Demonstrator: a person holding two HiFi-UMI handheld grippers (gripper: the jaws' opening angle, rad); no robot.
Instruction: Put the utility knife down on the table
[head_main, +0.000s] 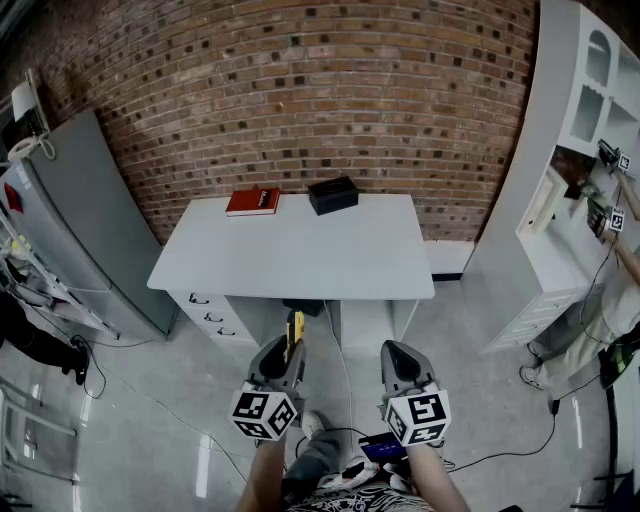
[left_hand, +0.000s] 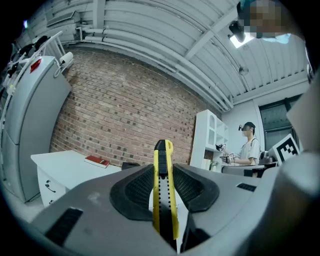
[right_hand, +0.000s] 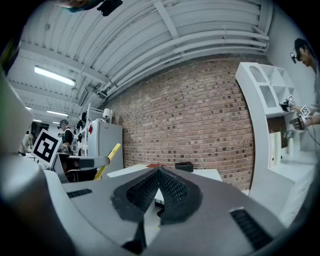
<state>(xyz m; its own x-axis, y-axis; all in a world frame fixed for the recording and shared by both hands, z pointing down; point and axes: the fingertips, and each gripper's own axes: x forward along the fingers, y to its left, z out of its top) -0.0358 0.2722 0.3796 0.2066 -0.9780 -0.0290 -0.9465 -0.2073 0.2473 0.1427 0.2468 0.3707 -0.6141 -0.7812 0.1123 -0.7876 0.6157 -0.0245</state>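
A yellow and black utility knife (left_hand: 163, 187) is clamped upright between the jaws of my left gripper (left_hand: 163, 186), its tip sticking out past them. In the head view the utility knife (head_main: 294, 326) pokes forward from the left gripper (head_main: 282, 357), held short of the white table (head_main: 300, 255) and below its front edge. My right gripper (head_main: 398, 362) hovers beside it, shut with nothing between its pads (right_hand: 150, 191). From the right gripper view the knife (right_hand: 107, 161) shows at the left as a slanted yellow bar.
A red book (head_main: 253, 201) and a black box (head_main: 333, 194) lie at the table's back edge against the brick wall. A grey cabinet (head_main: 75, 225) stands left, white shelving (head_main: 585, 130) right. Drawers (head_main: 205, 310) sit under the table. Another person (left_hand: 247, 145) stands by the shelving.
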